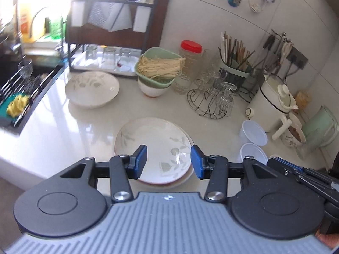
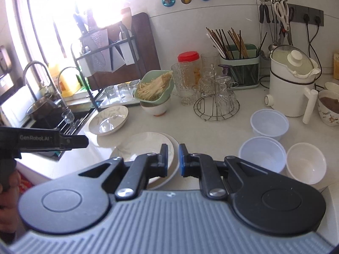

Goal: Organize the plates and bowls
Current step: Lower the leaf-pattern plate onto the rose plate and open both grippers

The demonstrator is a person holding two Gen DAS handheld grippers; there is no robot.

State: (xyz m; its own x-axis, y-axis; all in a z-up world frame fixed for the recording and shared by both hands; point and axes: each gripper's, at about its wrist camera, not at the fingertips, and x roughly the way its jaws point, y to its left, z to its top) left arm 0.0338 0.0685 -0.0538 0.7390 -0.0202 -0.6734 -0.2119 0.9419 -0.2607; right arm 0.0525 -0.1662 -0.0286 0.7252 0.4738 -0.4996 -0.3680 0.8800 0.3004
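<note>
Two stacked white leaf-print plates lie on the counter just under my left gripper, which is open and empty above their near rim. A third leaf-print plate sits farther back left by the sink. In the right wrist view the stacked plates lie just ahead-left of my right gripper; its jaws stand a narrow gap apart with nothing between them. Three white bowls stand to its right. The third plate also shows in the right wrist view.
A white bowl under a green strainer of noodles stands behind the plates. A wire glass rack, chopstick holder, white kettle and mug crowd the back right. Sink at left, dish rack behind.
</note>
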